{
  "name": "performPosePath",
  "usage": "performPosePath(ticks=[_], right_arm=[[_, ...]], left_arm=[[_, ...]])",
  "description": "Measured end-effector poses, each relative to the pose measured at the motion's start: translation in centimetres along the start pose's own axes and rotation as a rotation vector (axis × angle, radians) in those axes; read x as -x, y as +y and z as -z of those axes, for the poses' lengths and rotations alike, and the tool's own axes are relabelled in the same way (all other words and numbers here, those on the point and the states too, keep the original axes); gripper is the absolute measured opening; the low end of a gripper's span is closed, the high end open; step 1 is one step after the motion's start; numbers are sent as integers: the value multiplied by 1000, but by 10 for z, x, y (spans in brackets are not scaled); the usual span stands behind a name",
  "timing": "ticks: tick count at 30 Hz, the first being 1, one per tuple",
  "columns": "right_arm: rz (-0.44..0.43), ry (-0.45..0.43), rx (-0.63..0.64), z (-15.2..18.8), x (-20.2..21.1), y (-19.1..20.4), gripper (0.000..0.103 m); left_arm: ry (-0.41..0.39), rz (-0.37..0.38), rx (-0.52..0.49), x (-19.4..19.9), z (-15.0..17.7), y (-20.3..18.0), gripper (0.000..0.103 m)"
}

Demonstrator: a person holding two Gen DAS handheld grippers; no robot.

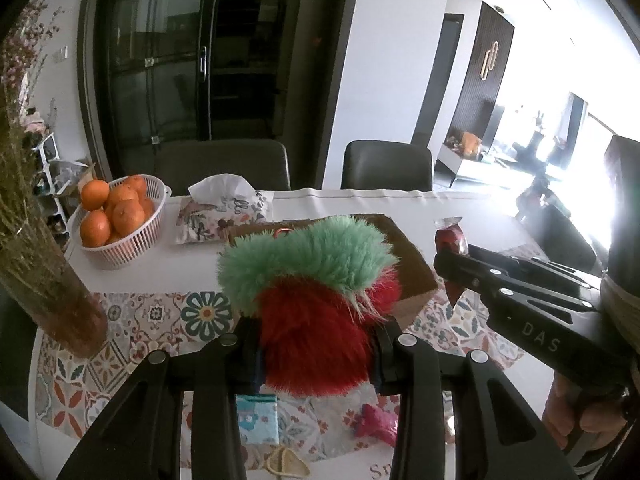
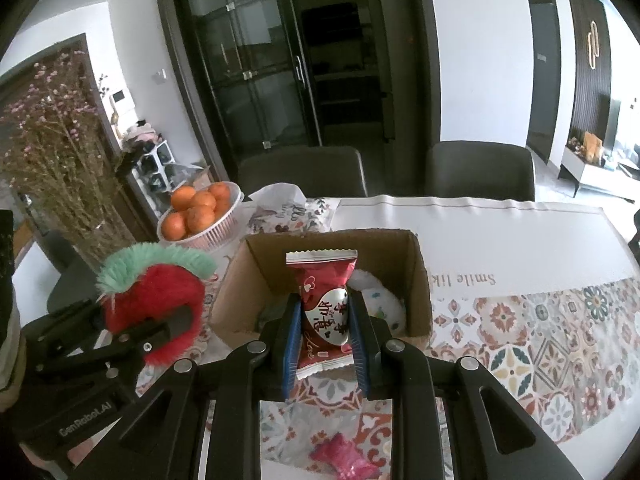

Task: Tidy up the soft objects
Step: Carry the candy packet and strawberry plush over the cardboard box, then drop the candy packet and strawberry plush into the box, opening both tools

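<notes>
**Two soft items in hand, box partly filled**

Nearest the lens, left gripper point(image 1: 316, 344) clamped on a fluffy red-and-green pompom point(image 1: 316, 300), held above the patterned tablecloth point(image 1: 160, 320) and just short of the cardboard box point(image 1: 408, 256). Beside it, right gripper point(image 2: 325, 320) closed tight on a red snack packet point(image 2: 324, 308), poised over the near edge of the same cardboard box point(image 2: 420, 280), open side up.

Already in the box: a white plush with coloured dots point(image 2: 380, 300), lying against the right-hand wall; something dark in the left corner, too shadowed to identify.

Not yet packed, judging by the table: a pink crinkly packet point(image 2: 344, 456) near the table's front edge, a small light-blue pouch point(image 1: 256, 416) and a beige cord-trimmed piece point(image 1: 286, 462), all lying loose on the cloth below the grippers.

Unrelated clutter further back: basket of oranges point(image 1: 120, 216), tissue pack point(image 1: 224, 212), vase of dried flowers point(image 1: 48, 280).

Roughly the middle of the job by appearance: some items stowed, two carried and close to being dropped in, several left to collect.
</notes>
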State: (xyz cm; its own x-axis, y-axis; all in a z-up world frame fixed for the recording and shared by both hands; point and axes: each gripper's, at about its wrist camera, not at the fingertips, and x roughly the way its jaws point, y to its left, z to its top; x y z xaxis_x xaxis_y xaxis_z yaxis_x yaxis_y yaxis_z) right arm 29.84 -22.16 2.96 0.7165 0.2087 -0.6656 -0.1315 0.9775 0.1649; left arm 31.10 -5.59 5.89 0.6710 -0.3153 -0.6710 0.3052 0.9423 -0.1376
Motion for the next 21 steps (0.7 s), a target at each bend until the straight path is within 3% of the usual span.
performPosePath(ticks=[21], right_arm=[[10,113,-33,-11,-82,-27,24]], left_arm=[[117,-13,0,-93,-13,16,38]])
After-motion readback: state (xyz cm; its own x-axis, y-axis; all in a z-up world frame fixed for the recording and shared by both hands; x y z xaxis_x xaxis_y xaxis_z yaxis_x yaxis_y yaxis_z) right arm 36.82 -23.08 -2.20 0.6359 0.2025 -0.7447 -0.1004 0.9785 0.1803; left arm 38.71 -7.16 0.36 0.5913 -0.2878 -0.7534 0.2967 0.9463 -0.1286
